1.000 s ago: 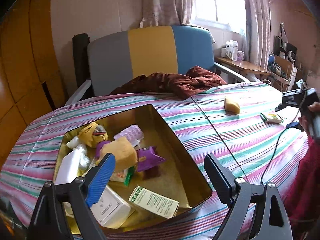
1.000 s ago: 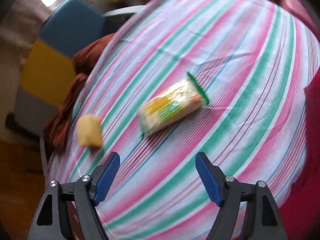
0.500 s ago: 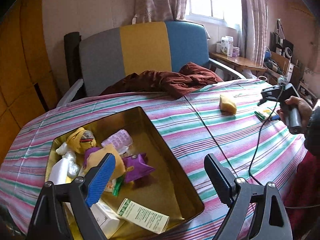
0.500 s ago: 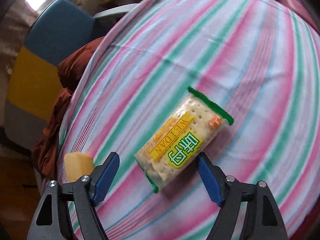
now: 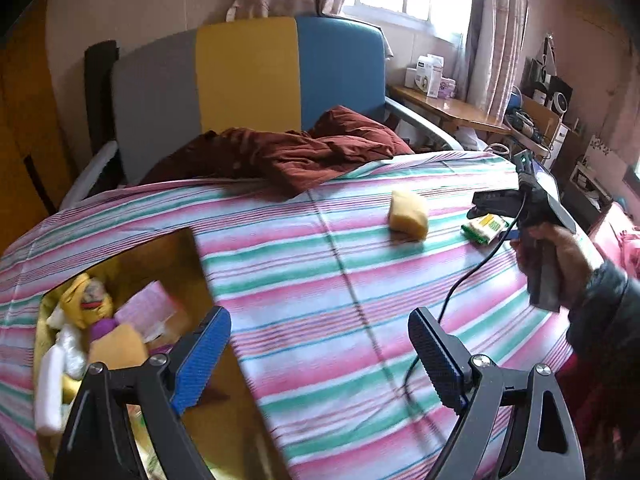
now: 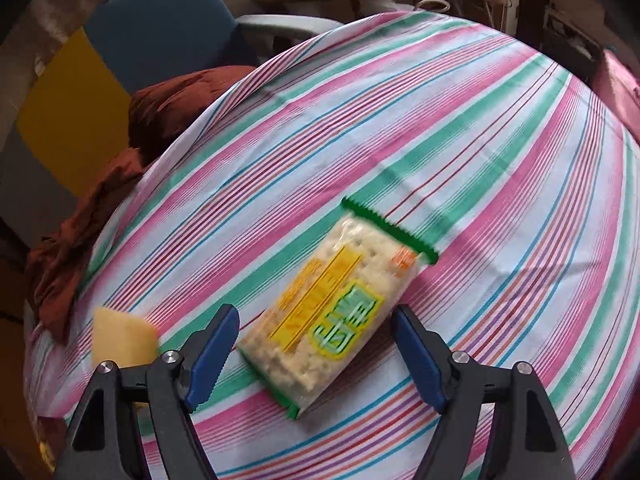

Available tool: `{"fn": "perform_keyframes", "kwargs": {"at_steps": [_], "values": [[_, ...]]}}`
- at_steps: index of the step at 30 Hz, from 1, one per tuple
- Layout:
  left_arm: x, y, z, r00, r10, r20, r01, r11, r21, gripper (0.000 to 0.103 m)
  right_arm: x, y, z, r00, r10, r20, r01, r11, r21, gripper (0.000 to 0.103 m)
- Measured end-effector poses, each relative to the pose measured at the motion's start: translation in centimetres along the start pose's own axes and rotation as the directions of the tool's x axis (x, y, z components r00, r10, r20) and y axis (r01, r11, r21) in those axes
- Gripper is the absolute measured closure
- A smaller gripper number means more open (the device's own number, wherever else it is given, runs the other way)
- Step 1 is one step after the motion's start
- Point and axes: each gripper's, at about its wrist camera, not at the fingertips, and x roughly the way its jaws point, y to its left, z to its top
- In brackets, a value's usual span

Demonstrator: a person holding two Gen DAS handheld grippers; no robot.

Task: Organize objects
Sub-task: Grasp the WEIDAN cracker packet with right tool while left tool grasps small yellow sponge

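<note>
A cracker packet [image 6: 340, 304] with green ends lies on the striped cloth [image 6: 460, 128]; my right gripper [image 6: 316, 352] is open with the packet's near half between its fingers. The packet also shows in the left wrist view [image 5: 485, 227], under the right gripper [image 5: 496, 204]. A yellow sponge [image 5: 408, 216] lies left of the packet, and it shows at the left in the right wrist view [image 6: 122, 338]. My left gripper [image 5: 320, 356] is open and empty above the cloth beside the gold tin box [image 5: 188, 248], which holds several items.
A dark red cloth [image 5: 288, 156] lies at the table's far edge against a grey, yellow and blue chair [image 5: 248, 72]. A black cable [image 5: 452, 304] trails from the right gripper across the cloth. A cluttered shelf [image 5: 448, 104] stands at the back right.
My right gripper has come down and forward over the cracker packet, which now sits between its fingers. My left gripper has swung right, away from the tin box.
</note>
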Motion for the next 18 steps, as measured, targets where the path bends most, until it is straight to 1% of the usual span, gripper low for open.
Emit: {"fn": "perform_keyframes", "kwargs": {"at_steps": [2,4,5,6,8,11,14,18], "values": [[0.8,-0.8,0.9,1.0,-0.004,-0.013,0.004,1.0,0.0,0.012,0.3,0.8,0.0,0.998,-0.063,0.006,0.064,0.996,-0.065,0.024],[1.7,-1.7,2.0,1.0,-0.008,-0.013,0.008,1.0,0.007,0.012,0.5,1.5,-0.2,0.993,-0.116,0.007,0.116,0.986,-0.121,0.034],[2.4,-2.1,2.6,1.0,-0.007,-0.021,0.007,1.0,0.005,0.012,0.5,1.9,-0.3,0.99,-0.138,0.005,0.137,0.978,-0.157,0.043],[2.8,-2.2,3.0,1.0,-0.01,-0.026,0.01,1.0,0.002,0.012,0.4,2.3,-0.4,0.989,-0.147,0.0,0.144,0.972,-0.186,0.047],[4.3,-2.7,4.2,0.999,-0.008,-0.045,0.008,1.0,-0.005,0.012,0.4,2.9,-0.7,0.987,-0.16,-0.027,0.148,0.956,-0.255,0.048],[6.7,-3.6,5.7,0.998,0.013,-0.068,-0.012,1.0,0.014,0.012,0.3,3.8,-1.7,0.985,-0.157,-0.076,0.123,0.934,-0.336,0.049],[9.1,-4.8,7.1,0.996,0.021,-0.085,-0.018,0.999,0.037,0.014,0.1,3.9,-2.2,0.982,-0.166,-0.093,0.121,0.921,-0.37,0.049],[12.2,-7.4,8.7,0.996,0.031,-0.089,-0.021,0.994,0.109,0.016,0.0,3.7,-2.0,0.978,-0.184,-0.099,0.136,0.92,-0.368,0.049]]}}
